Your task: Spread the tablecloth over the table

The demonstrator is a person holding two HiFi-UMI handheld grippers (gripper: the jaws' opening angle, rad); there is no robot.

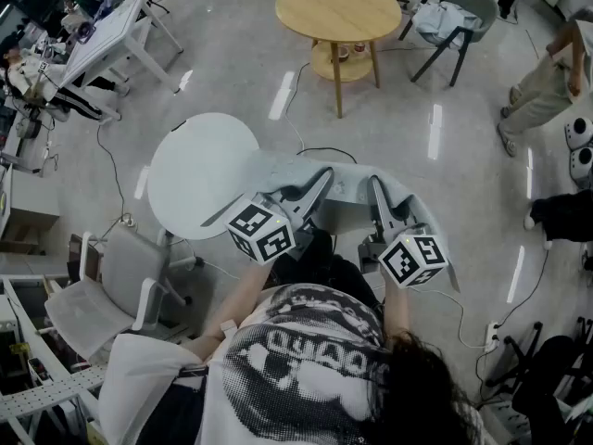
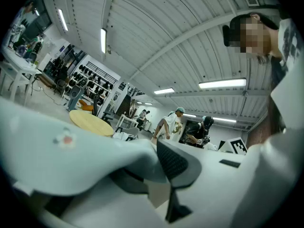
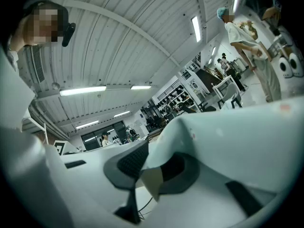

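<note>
Left claw (image 1: 319,184): the jaws stand narrow and are clamped on an edge of the tablecloth (image 1: 347,187). In the left gripper view, the left claw (image 2: 159,161) shows one dark ribbed pad (image 2: 178,161) pressing against the pale blue-grey tablecloth (image 2: 71,151), which folds over the opposite jaw and fills the 9 o'clock half of that view.

Right claw (image 1: 381,189): the jaws stand narrow and are clamped on the same edge further along. In the right gripper view, the right claw (image 3: 152,167) shows its ribbed pad (image 3: 133,161) against the tablecloth (image 3: 228,137), which covers the other jaw and spreads towards 3 o'clock.

Both claws point level, away from the person (image 1: 315,369). The marker cube of each claw sits near the centre of the head view, left cube (image 1: 261,232) and right cube (image 1: 414,260).

The tablecloth hangs in the air as a bunched band between the two claws. Its left end reaches the 4 o'clock rim of the round white table (image 1: 199,174); contact there cannot be confirmed. The table top is otherwise uncovered.

Surroundings, head view: a white chair (image 1: 120,281) at 8 o'clock, a wooden round table (image 1: 338,9) at 12 o'clock, a grey chair (image 1: 460,12) at 1 o'clock, a second person (image 1: 547,77) at 2 o'clock.
</note>
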